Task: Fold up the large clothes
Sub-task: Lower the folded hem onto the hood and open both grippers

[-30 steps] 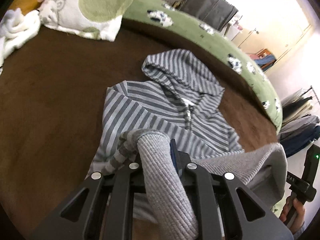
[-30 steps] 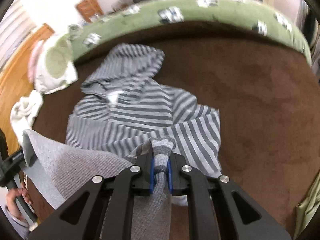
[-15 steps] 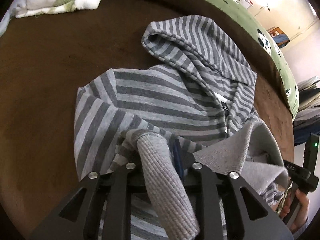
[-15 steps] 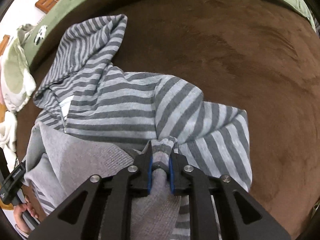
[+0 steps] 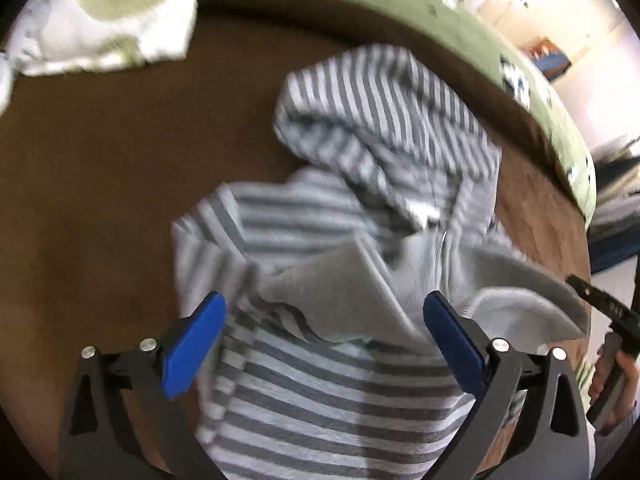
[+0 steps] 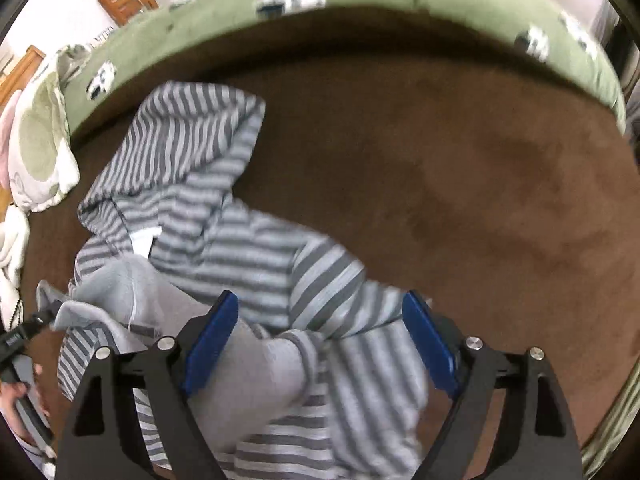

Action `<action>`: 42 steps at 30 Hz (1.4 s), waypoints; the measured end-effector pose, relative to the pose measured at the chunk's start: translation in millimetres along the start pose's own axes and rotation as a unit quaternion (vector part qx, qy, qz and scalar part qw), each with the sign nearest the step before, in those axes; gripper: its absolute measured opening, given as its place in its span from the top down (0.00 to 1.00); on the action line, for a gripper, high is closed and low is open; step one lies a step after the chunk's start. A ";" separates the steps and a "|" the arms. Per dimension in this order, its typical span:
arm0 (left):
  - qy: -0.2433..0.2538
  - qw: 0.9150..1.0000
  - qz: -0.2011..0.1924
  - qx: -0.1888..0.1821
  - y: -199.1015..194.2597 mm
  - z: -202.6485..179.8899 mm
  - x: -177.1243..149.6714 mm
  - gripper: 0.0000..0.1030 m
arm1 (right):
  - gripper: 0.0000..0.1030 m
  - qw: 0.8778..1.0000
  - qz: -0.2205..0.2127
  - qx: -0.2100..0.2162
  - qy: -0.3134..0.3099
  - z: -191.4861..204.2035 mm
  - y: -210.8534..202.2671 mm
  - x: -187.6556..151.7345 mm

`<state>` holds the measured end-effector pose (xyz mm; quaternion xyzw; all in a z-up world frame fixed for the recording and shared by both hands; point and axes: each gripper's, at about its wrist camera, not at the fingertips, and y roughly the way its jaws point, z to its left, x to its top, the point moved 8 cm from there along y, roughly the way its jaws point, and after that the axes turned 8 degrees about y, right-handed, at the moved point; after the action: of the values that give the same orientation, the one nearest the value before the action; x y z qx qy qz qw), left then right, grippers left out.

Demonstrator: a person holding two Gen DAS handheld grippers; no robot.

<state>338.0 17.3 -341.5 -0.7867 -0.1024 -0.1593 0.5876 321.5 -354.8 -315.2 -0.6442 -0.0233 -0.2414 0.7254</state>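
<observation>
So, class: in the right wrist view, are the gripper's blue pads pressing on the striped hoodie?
No. The right gripper is opening, and its pads stand apart from the hoodie lying between them.

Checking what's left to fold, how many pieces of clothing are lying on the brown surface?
1: a striped hoodie in the middle of the brown surface. Others may lie out of view.

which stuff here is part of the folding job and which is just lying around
Part of the job:
- striped hoodie, bottom half folded up over its body
- left tongs, jaws opening, hem lies loose between them
- right tongs, jaws opening, nothing pinched

Just lying about:
- white and green pillow
- green patterned blanket along the far edge
- white cloth
- brown cover underneath
</observation>
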 end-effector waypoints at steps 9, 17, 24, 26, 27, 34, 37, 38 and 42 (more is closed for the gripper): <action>0.058 0.997 -0.021 0.045 -30.0 1.8 -0.1 0.06 | 0.19 0.988 -0.067 0.076 -0.119 36.8 -49.6 -12.2; 0.108 0.993 -0.037 0.038 -8.5 -27.2 -21.5 0.06 | 0.27 0.989 -0.048 0.086 -0.113 46.3 -5.8 -27.4; 0.142 0.989 -0.030 0.014 30.3 -41.1 -4.1 0.12 | 0.38 0.988 -0.031 0.104 -0.112 44.8 32.0 -19.8; 0.135 0.991 -0.006 0.013 47.0 -36.1 -3.2 0.16 | 0.39 0.988 -0.024 0.100 -0.118 44.8 43.7 -18.8; 0.132 0.991 0.002 0.014 52.9 -34.3 -4.4 0.16 | 0.45 0.987 -0.015 0.102 -0.120 45.3 51.3 -19.5; 0.123 0.992 0.007 0.034 75.1 -21.9 -5.0 0.29 | 0.89 0.987 0.011 0.078 -0.138 47.1 84.2 -30.8; 0.090 0.994 -0.006 0.055 69.5 -8.0 -2.2 0.53 | 0.90 0.992 -0.013 0.073 -0.107 40.2 76.6 -25.1; 0.075 0.996 -0.009 0.055 67.2 -2.3 -2.1 0.56 | 0.90 0.992 -0.024 0.067 -0.100 37.9 71.5 -22.1; 0.105 0.990 -0.016 0.096 62.4 -4.8 -5.1 0.57 | 0.90 0.995 -0.035 0.055 -0.080 31.9 65.8 -12.1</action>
<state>354.4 -5.2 -397.8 -0.7036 -0.0673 -0.2397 0.6655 344.7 -317.2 -374.8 -0.6192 -0.1167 -0.2130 0.7468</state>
